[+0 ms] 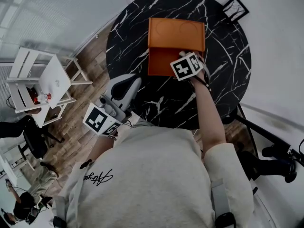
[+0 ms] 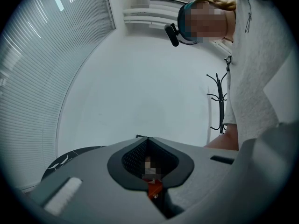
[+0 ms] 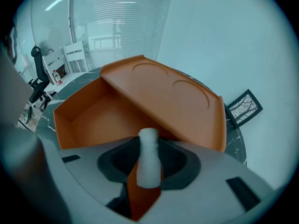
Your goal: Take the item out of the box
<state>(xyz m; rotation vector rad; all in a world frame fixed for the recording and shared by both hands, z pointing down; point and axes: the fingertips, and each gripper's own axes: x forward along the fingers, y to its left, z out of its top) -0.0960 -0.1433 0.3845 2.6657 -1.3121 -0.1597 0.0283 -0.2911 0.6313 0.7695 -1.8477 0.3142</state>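
the white item (image 3: 149,158) is clamped in the right claw (image 3: 148,143) at the near edge of the open orange box (image 1: 161,61), upper centre of the head view, with the lid (image 1: 176,33) tilted back. the left claw (image 2: 147,140) is pressed together, lower left, off the counter's rim. black marbled counter (image 1: 223,56) shows all round the box. a picture frame (image 1: 236,8) lies at the upper right, and white furniture (image 1: 40,80) stands on the wood floor (image 1: 90,56).

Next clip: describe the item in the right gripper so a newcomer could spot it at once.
On the round black marble table sits an open orange box, its lid tilted back. Before its opening, the right gripper is shut on a small bottle-shaped item with a narrower rounded top. It is white, while the box and lid behind it are orange.
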